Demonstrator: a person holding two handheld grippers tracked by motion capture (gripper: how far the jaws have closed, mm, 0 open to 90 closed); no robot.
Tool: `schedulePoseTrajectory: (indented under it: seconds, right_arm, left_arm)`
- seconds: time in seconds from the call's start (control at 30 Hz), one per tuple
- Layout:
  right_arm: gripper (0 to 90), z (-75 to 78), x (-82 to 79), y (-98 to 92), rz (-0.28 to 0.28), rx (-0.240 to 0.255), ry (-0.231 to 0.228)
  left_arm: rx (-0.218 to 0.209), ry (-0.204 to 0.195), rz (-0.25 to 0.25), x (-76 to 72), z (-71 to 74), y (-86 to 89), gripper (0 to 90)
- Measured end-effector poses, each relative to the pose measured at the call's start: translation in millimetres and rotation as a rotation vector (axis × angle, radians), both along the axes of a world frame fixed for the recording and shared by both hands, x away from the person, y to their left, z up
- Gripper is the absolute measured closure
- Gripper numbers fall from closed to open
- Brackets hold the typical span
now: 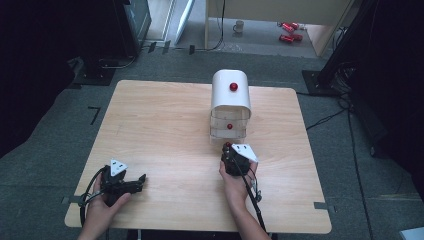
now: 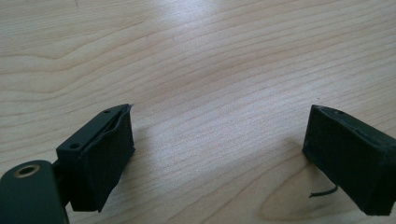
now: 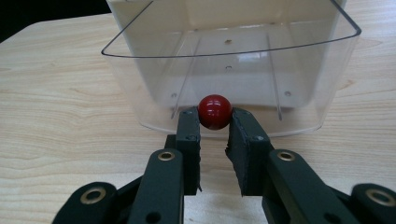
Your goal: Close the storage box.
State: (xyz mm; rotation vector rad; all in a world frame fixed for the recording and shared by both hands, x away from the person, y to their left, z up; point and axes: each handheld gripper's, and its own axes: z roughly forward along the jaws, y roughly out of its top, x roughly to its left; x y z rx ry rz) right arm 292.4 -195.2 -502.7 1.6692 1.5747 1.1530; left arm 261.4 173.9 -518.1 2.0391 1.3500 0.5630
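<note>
The right gripper (image 3: pixel 215 128) pinches the round red knob (image 3: pixel 215 112) of the clear plastic drawer (image 3: pixel 140 100), half open near the table's (image 1: pixel 165 125) far edge; pull straight and level. The left gripper (image 2: pixel 217 154) rests spread by the near-left corner.

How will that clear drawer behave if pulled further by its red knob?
The clear drawer looks thin-walled, empty plastic, so probably light and slightly flexible. The right claw grips only the round red knob, which may slip. The white cabinet might shift.
</note>
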Motion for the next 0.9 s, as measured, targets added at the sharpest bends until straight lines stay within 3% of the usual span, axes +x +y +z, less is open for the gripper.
schedulePoseTrajectory:
  seconds: [0.47,0.57,0.9]
  right_arm:
    - [75.3,-2.9,0.6,1.4,-0.003,-0.004,-0.011]
    - [75.3,-2.5,0.7,1.7,-0.007,0.002,-0.020]
    - [75.3,0.8,2.8,0.9,-0.014,0.013,-0.053]
  left_arm:
    - [0.000,0.000,0.001,0.0,0.0,-0.1,8.5]
    - [0.002,0.000,0.037,0.7,0.0,-4.2,8.3]
    - [0.002,0.000,0.011,-1.9,-0.1,-4.9,8.1]
